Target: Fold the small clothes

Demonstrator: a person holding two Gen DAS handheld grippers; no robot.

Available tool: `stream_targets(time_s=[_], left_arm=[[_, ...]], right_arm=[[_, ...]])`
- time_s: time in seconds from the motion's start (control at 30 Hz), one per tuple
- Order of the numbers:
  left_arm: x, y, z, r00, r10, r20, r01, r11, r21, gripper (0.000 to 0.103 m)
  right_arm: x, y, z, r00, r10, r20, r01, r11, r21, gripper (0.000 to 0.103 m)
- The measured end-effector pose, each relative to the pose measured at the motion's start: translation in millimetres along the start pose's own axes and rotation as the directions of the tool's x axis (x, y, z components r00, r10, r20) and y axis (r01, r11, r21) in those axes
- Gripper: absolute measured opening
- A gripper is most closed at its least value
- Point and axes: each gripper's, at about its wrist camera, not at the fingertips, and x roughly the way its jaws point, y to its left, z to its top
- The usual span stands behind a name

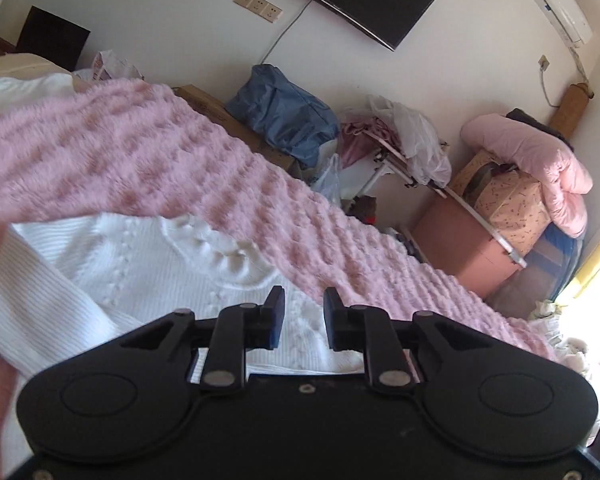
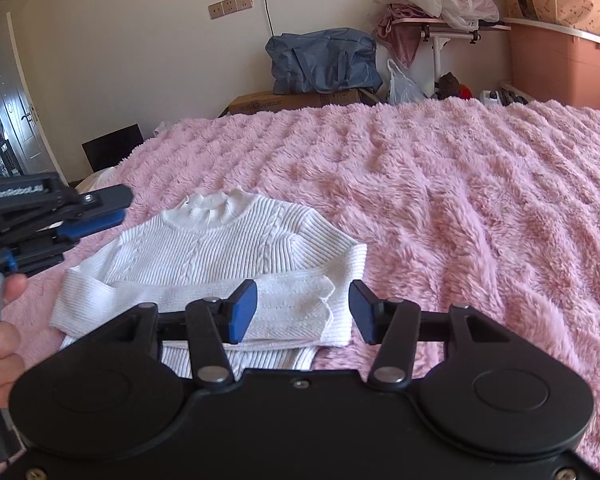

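A small white ribbed sweater (image 2: 228,248) lies flat on the pink fluffy blanket (image 2: 460,200), collar away from me, with both sleeves folded across its lower body. My right gripper (image 2: 303,312) is open and empty, just above the folded sleeve's cuff (image 2: 296,304). My left gripper (image 1: 303,316) is open and empty, hovering over the sweater (image 1: 160,272). It also shows in the right wrist view (image 2: 96,212) at the sweater's left side, above its shoulder.
The blanket (image 1: 260,184) covers a bed. Beyond the bed's far edge stand a cardboard box (image 2: 300,100), a blue bag (image 2: 324,60), a small pink table with clothes (image 2: 432,20) and a pink storage bin (image 2: 564,68). Another white cloth (image 1: 24,88) lies at the bed's far left.
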Motion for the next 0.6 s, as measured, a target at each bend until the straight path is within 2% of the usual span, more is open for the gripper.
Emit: stream_targets(time_s=[0.1,0.2,0.33,0.6], left_arm=[[-17.7,31.6,6.3,0.997,0.076,0.006,-0.076,0.997,0.008,0.020],[-30.4,64.0,9.3,0.990,0.141,0.005,-0.141,0.990,-0.017,0.020],[-46.2,100.8,12.7,0.981,0.193,0.011,-0.193,0.980,-0.048,0.021],[-48.5,140.3,12.1,0.969,0.246,-0.005,-0.246,0.967,-0.068,0.022]], right_arm=[[8.4,10.3,3.1,1.000,-0.013,0.018,0.014,0.995,-0.103,0.052],[23.2,12.4,4.8,1.000,0.013,0.009,-0.011,0.985,-0.170,0.051],[50.6,3.6,10.3,0.996,0.080,-0.049,-0.087,0.982,-0.167,0.043],[95.5,-9.4,7.1,0.989,0.032,-0.142,-0.058,0.982,-0.181,0.040]])
